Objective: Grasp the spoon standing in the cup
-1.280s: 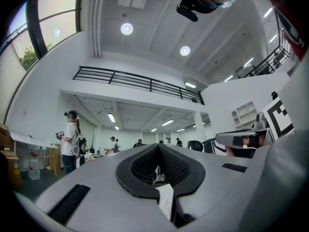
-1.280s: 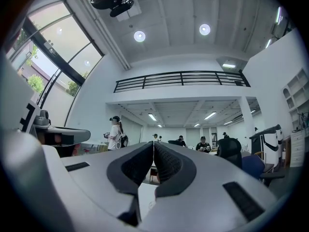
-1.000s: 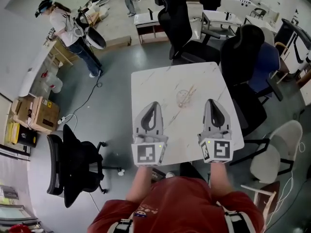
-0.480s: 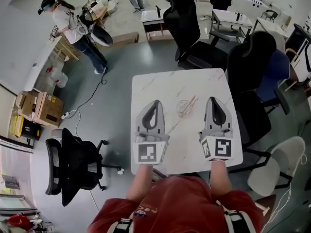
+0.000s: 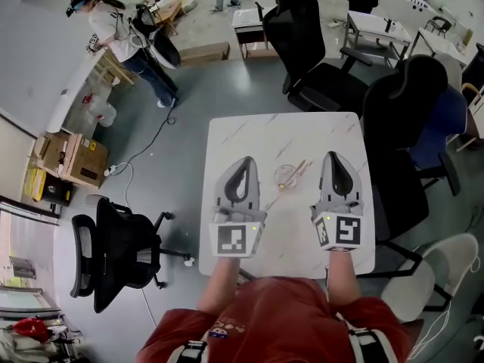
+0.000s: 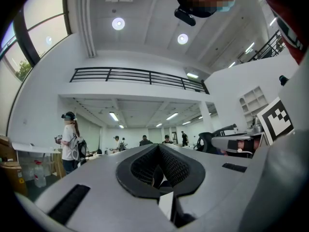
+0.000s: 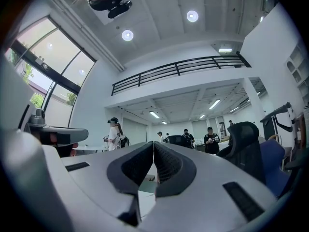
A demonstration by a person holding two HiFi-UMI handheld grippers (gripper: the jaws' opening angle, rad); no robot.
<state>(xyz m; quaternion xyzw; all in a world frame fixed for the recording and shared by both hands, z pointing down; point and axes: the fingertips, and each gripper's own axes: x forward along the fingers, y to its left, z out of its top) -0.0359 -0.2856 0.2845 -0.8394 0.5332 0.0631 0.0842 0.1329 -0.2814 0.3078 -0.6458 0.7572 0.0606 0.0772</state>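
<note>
While both my grippers hang over the white table (image 5: 302, 131), I judge the approach not begun. Left gripper (image 5: 243, 162) and right gripper (image 5: 335, 157) are pinched closed, holding nothing. The clear cup (image 5: 285, 177) sits at nine o'clock from my right tips, with its spoon (image 5: 296, 169) leaning toward two o'clock. Next I'd spread the right jaws and swing onto the handle.
</note>
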